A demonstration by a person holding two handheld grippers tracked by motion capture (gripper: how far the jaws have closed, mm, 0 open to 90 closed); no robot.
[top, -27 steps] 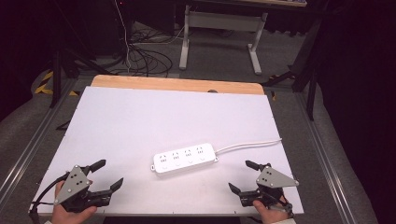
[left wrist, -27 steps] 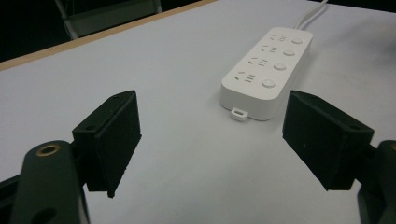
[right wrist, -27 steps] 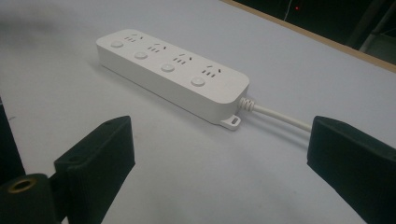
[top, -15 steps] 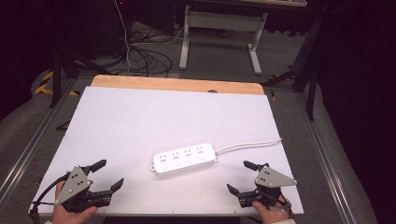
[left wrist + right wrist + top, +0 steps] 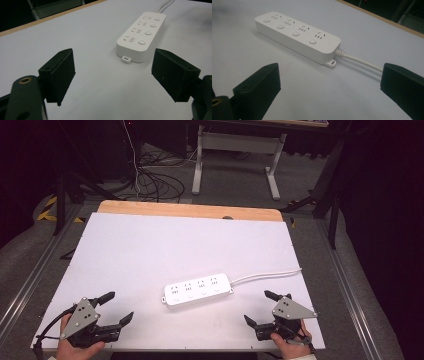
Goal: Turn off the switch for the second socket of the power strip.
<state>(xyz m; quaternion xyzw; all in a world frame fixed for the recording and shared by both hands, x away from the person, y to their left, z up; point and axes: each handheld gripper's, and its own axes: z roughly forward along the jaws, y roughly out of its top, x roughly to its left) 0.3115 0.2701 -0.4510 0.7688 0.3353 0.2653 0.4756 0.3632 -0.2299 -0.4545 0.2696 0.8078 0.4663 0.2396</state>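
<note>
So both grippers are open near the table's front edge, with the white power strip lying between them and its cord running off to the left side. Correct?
Not quite: the cord leaves the power strip toward the right edge, as the high view shows. The left gripper and right gripper are indeed open, with the strip between them.

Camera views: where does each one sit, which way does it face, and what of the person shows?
High view: above the person's side, looking forward and down on the table; both hands, left gripper, right gripper.
Left gripper view: rides that gripper, facing the power strip; black fingers apart.
Right gripper view: faces the strip's cable end; fingers apart.
Shared: the power strip.
</note>
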